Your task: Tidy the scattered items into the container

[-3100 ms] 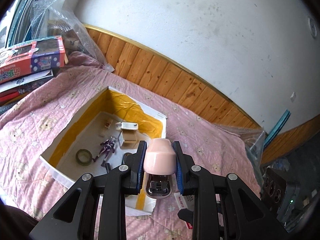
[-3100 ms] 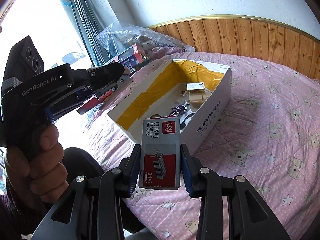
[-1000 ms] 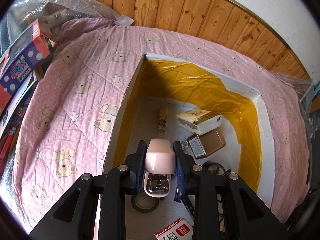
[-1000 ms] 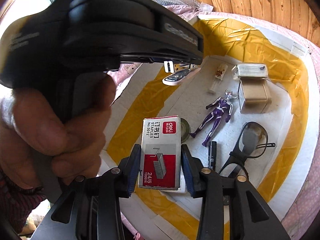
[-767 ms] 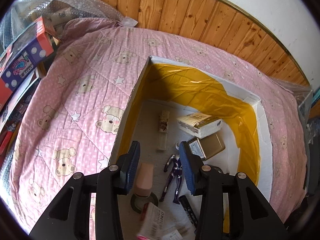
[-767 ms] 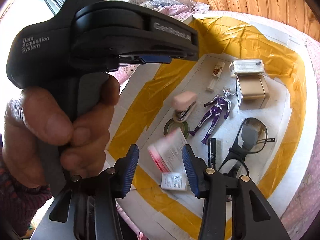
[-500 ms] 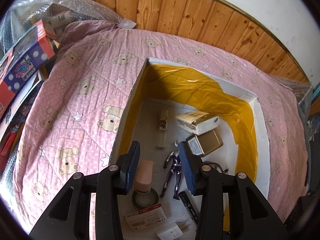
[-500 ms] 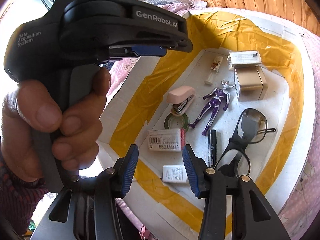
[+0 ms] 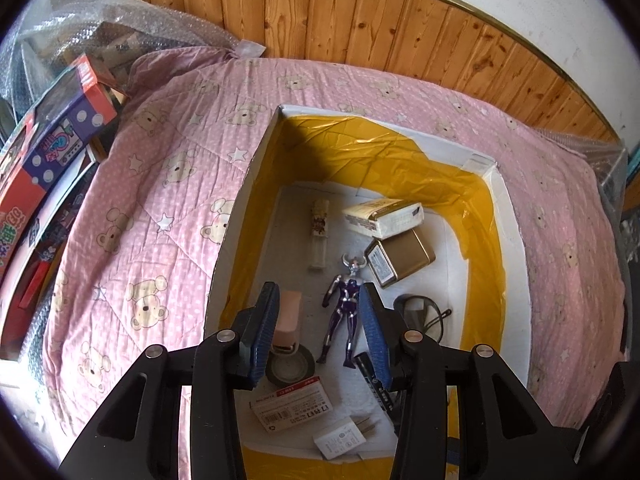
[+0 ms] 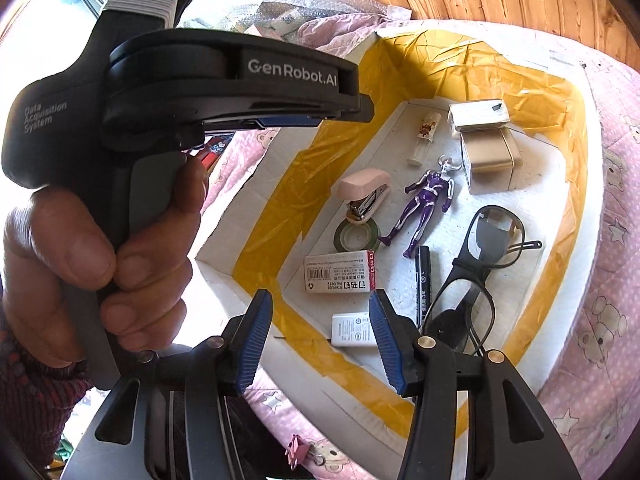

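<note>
The white box lined with yellow tape lies on the pink quilt. Inside it, the pink stapler rests on a roll of tape, and the staples box lies flat beside them. My left gripper hangs open above the stapler and a purple figure, holding nothing. My right gripper is over the box's near rim; its jaws are opening, with nothing between them, and the staples box lies below. A hand holds the left gripper's handle at left.
The box also holds glasses, a black marker, a gold tin, a white pack and a small white card. Toy boxes are stacked left of the quilt. A pink binder clip lies on the quilt.
Both grippers let go: the stapler dropped onto the tape roll and the staples box fell flat in the box. Both jaws widened and the left gripper rose a little.
</note>
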Tool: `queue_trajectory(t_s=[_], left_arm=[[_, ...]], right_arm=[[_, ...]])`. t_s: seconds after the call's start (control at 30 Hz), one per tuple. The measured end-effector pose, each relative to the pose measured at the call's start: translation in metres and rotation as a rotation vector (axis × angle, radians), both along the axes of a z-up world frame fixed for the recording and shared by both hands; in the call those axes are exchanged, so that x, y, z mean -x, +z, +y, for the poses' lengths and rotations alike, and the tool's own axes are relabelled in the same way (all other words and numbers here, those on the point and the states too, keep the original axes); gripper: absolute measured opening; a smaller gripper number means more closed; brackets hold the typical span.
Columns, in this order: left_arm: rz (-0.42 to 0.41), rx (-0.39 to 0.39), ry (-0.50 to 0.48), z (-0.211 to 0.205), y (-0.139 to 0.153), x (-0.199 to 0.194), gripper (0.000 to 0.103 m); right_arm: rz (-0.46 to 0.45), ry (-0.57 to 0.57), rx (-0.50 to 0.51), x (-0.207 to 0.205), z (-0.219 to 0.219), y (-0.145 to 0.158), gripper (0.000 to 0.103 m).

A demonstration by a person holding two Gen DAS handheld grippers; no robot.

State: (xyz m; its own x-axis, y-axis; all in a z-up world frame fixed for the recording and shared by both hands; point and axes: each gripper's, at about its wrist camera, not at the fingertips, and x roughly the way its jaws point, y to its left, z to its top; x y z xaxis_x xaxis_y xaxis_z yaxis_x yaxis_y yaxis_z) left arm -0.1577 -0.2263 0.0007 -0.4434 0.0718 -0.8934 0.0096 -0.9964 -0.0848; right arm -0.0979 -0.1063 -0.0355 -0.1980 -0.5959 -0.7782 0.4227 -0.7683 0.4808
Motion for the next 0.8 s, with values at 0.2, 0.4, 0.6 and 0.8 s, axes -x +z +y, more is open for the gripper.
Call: queue_trajectory(t_s=[0.2,0.4,0.6,0.8], left_arm=[[0.028,0.045,-0.018,0.013,0.014,-0.018,0.045],[0.08,0.091,-0.034,0.026,0.035,-0.042,0.048],[0.137,0.147,-0.043,0.041,0.052,-0.071,0.054],[0.127,0.145,-0.02,0.051,0.048,-0.102,0.055]], right_arm=[[0.045,0.007,-0.01,-0.013,0.013,0.01,0.054],[0.144,0.036,-0.046,-0.034,0.03,0.024,0.056],[0.236,0.071,-0.03,-0.056,0.049,0.037,0.057],[0.283,0.063,0.001,-0.074,0.069,0.041,0.06]])
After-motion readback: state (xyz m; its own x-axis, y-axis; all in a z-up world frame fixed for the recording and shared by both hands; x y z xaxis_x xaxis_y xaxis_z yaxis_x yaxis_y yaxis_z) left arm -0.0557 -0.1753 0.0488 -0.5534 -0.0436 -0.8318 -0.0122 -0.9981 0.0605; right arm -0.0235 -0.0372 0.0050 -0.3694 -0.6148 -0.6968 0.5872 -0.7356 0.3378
